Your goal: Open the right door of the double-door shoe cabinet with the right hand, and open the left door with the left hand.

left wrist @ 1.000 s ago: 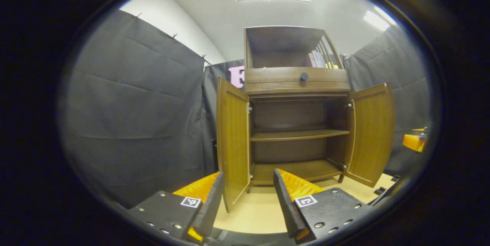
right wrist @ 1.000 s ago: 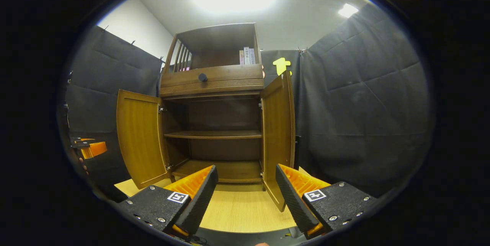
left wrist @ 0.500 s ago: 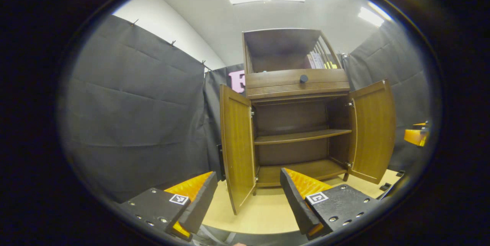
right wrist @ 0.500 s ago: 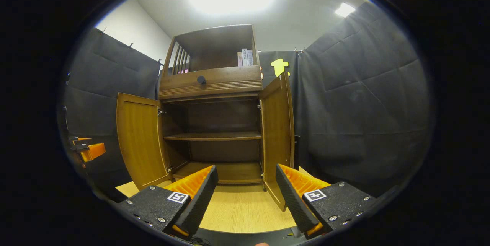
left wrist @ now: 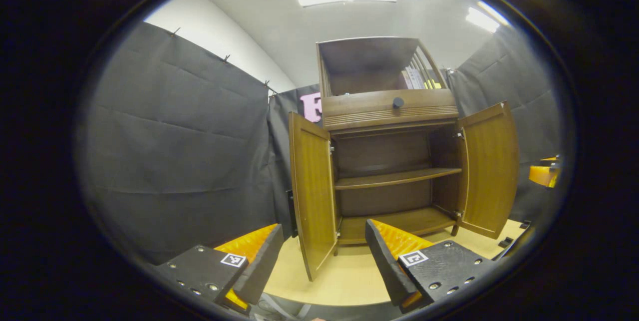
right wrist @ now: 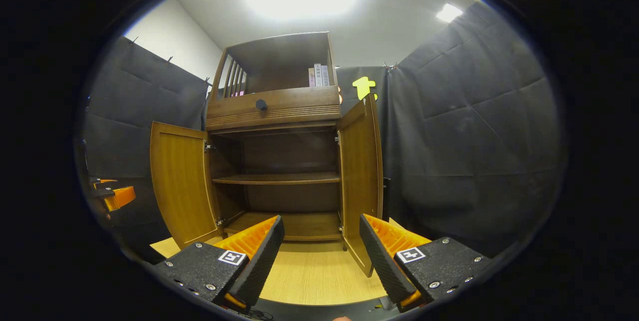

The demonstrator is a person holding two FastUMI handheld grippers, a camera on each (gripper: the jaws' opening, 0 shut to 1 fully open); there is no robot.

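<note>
The brown wooden shoe cabinet (left wrist: 389,111) (right wrist: 274,111) stands with both doors swung out. In the left gripper view its left door (left wrist: 312,196) is edge-on just beyond my left gripper (left wrist: 323,243), which is open and holds nothing. The right door (left wrist: 491,166) stands wide at the right. In the right gripper view the right door (right wrist: 359,181) is just ahead of my right gripper (right wrist: 321,233), also open and apart from it. The left door (right wrist: 182,183) faces out at the left. Each view catches the other gripper far off at its edge (left wrist: 544,173) (right wrist: 115,195).
Inside the cabinet are a bare middle shelf (left wrist: 397,177) and a bottom board. Above the doors is a drawer with a dark knob (left wrist: 398,103), and books (right wrist: 319,75) stand in the top compartment. Light wood floor (right wrist: 319,271) lies in front; black cloth walls close in both sides.
My left gripper's fingers have spread a little wider and it has drawn slightly back and left from the left door. The right gripper has hardly moved. Both doors stay open.
</note>
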